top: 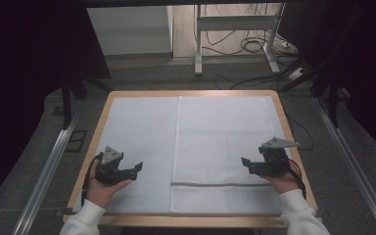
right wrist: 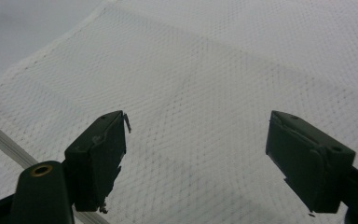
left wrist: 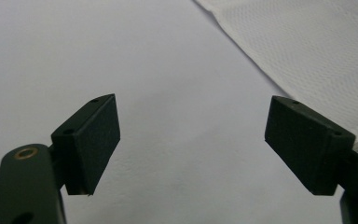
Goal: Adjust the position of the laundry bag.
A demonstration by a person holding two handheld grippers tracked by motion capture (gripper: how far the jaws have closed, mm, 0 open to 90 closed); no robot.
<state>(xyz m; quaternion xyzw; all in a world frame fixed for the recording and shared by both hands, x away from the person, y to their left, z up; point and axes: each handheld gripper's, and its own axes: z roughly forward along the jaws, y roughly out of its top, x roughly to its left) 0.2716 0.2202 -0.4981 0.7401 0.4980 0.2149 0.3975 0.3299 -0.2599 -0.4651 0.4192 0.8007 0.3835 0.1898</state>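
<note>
White woven cloth is what you are working with: a towel (top: 225,147) spread flat on the right half of the counter (top: 191,93), over a pale sheet (top: 137,142) that covers the wood. Starting at your left, the left claw (top: 136,168) hovers over the bare sheet just beside the towel's left edge, its jaws spread wide and holding nothing. In the left gripper view that edge (left wrist: 261,70) runs diagonally ahead of the black pads (left wrist: 98,144). The towel has a fine waffle texture and a grey stripe (top: 220,184) across it near your end. Further right, the right claw (top: 245,163) hangs over the towel near its right edge, also wide open and empty. Expect the towel to be light, soft and limp, so it will sag and fold when lifted. Pinch it at a corner or along an edge, where the pads can get under the hem.
</note>
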